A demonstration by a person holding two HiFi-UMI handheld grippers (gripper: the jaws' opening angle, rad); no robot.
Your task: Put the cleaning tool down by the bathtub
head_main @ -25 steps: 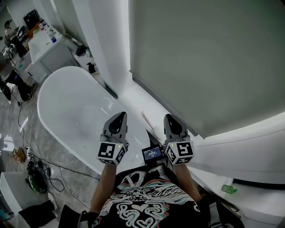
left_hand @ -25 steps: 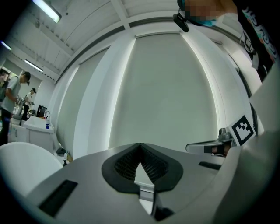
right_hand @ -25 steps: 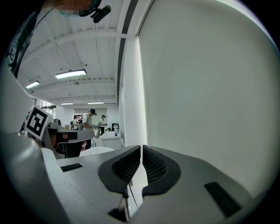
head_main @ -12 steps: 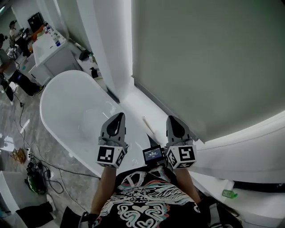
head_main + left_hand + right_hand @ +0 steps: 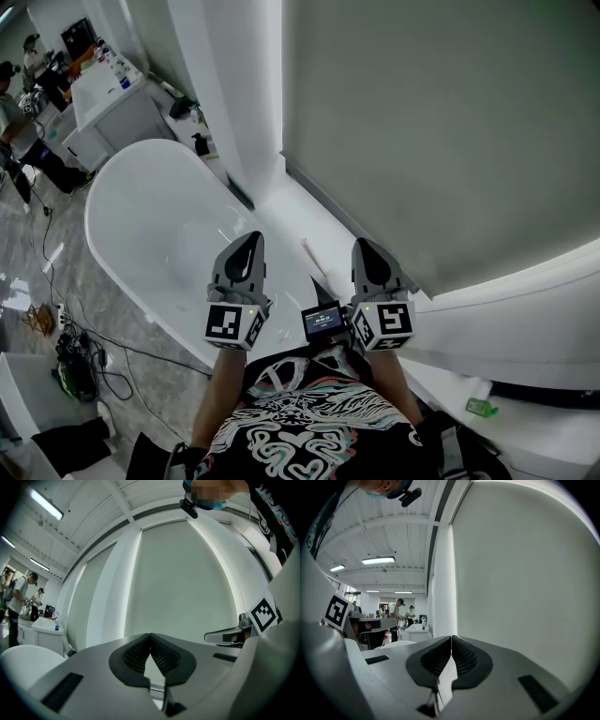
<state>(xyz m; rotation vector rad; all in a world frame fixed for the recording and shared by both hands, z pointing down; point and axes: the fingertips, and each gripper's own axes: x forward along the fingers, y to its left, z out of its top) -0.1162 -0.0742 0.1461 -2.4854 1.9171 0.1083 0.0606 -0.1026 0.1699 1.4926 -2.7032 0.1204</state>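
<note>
White bathtub (image 5: pixel 159 234) beneath two closed, empty grippers.
Left gripper (image 5: pixel 250 240) and right gripper (image 5: pixel 365 247) jaws meet on nothing; slim cleaning tool (image 5: pixel 310 256) lies on the ledge (image 5: pixel 281 202) between them, just ahead.

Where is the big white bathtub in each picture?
Head view: bathtub, left of centre.
Left gripper view: only its rim, at the bottom left edge.
Right gripper view: a sliver of rim, low, left of centre.
Shared landmark: white counter behind the tub, in all three.
</note>
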